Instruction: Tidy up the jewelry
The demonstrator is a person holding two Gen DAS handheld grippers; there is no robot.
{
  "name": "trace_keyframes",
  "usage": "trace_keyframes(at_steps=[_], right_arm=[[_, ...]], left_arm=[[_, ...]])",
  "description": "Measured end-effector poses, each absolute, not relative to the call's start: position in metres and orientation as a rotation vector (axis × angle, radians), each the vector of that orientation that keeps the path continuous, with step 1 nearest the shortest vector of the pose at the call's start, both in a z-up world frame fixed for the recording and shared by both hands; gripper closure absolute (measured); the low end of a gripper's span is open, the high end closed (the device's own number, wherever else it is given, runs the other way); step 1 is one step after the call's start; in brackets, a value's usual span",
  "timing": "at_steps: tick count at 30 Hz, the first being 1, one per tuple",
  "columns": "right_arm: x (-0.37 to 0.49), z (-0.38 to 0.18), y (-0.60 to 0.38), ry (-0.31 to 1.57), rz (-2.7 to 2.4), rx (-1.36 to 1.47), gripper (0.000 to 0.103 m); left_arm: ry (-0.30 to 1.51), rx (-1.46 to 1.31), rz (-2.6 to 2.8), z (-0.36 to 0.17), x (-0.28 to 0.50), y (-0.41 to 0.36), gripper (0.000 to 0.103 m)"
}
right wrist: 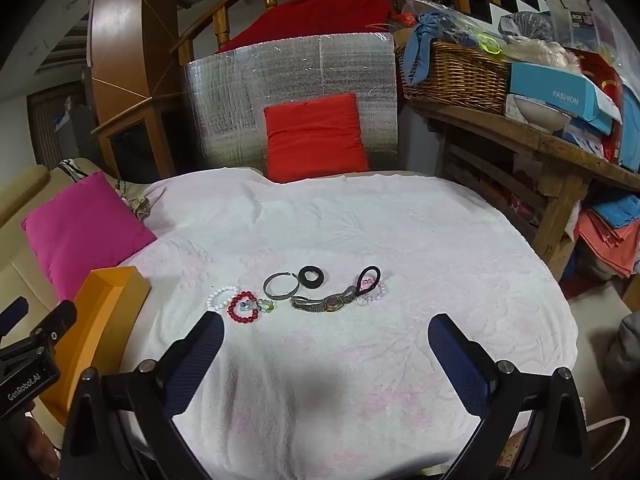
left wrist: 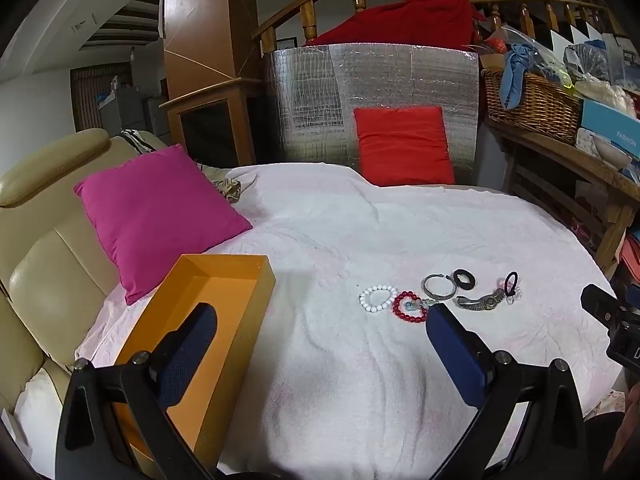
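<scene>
Jewelry lies in a loose row on the white towel [right wrist: 360, 240]: a white bead bracelet [right wrist: 219, 297], a red bead bracelet [right wrist: 242, 307], a silver bangle [right wrist: 281, 286], a black ring [right wrist: 312, 276], a metal watch [right wrist: 324, 303] and a dark hair tie [right wrist: 368, 278]. The same row shows in the left wrist view, with the white bracelet [left wrist: 377, 298] and the watch [left wrist: 482, 302]. An empty orange box [left wrist: 208, 320] stands at the left, also in the right wrist view [right wrist: 102, 308]. My left gripper [left wrist: 320, 328] is open, above the towel beside the box. My right gripper [right wrist: 326, 334] is open, just short of the jewelry.
A pink cushion [left wrist: 156, 216] lies left behind the box, a red cushion [left wrist: 404, 144] leans on a silver foil panel [left wrist: 372, 92] at the back. A wooden shelf with a wicker basket [right wrist: 452, 76] and boxes stands to the right. A beige leather seat [left wrist: 40, 248] borders the left.
</scene>
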State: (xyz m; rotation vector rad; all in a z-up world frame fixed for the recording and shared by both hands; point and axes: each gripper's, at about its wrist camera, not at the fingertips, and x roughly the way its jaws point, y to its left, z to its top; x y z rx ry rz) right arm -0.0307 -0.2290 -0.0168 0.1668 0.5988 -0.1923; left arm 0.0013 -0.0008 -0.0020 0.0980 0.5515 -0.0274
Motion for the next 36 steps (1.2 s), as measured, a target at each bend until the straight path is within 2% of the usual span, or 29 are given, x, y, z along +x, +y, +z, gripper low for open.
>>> trace_keyframes(at_steps=[26,36], right_arm=[[-0.006,-0.026,-0.234,0.599,-0.168,0.161,0.0],[0.01,-0.035,-0.245,0.621,-0.161,0.192,0.0]], left_arm=[[0.567,0.146,-0.001,-0.014,0.017,-0.01,0.0],[0.625,0.149,0.004,-0.024,0.032,-0.015,0.0]])
